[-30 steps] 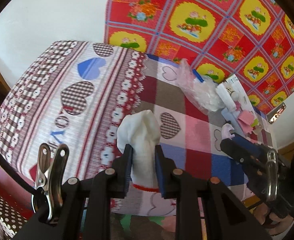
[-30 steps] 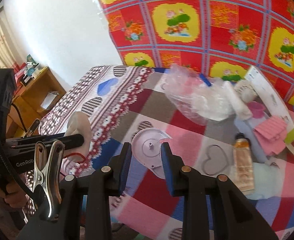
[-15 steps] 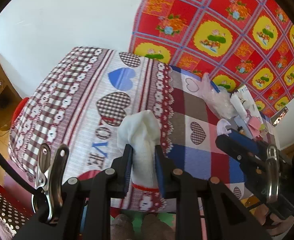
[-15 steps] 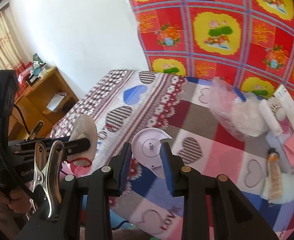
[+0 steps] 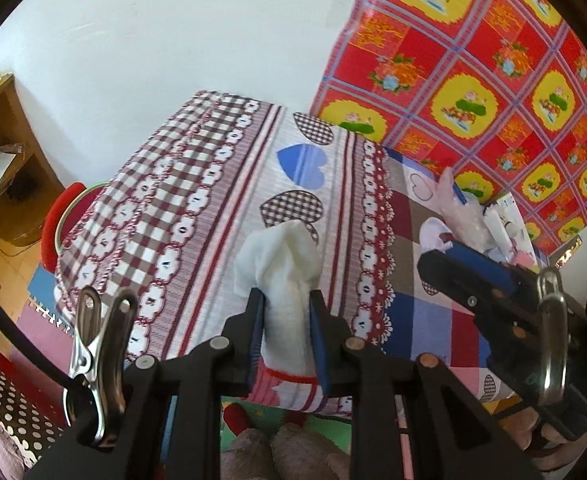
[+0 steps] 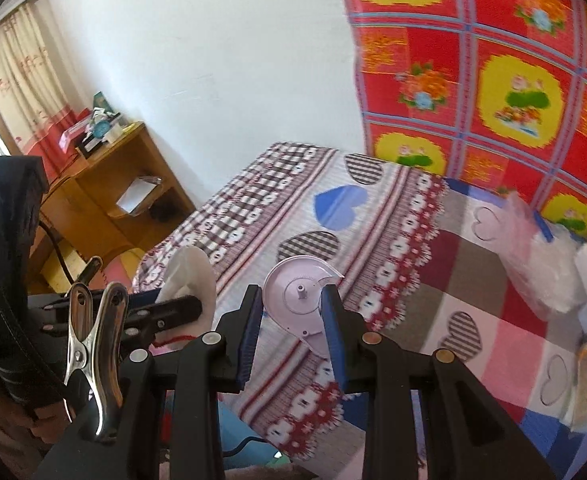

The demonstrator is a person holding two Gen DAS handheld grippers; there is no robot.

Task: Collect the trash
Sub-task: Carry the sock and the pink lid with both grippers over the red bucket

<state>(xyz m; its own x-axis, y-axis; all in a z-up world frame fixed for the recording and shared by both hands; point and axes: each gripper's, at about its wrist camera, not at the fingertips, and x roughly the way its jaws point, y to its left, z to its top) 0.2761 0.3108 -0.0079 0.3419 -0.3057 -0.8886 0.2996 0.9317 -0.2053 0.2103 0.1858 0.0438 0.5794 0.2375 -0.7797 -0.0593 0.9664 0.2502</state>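
White tissue wad (image 5: pixel 283 276) squishes softly in left gripper (image 5: pixel 285 334); right gripper (image 6: pixel 293 330) pinches stiff lilac plastic disc (image 6: pixel 299 292) edgewise above desk (image 6: pixel 473 280).

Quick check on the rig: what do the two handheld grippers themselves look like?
Both the left gripper and the right gripper have black angular fingers with blue pads and copper-coloured pivot pins. Each carries a shiny metal spring clip and a black cable.

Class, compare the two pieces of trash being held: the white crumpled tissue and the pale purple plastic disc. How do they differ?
The white tissue is soft and crumpled; the purple disc is rigid and flat. The tissue is plain white, while the disc is pale purple with a centre peg and a notch cut from its edge. The tissue sits in the left tool; the disc sits in the right tool. Both are clamped above the bedspread.
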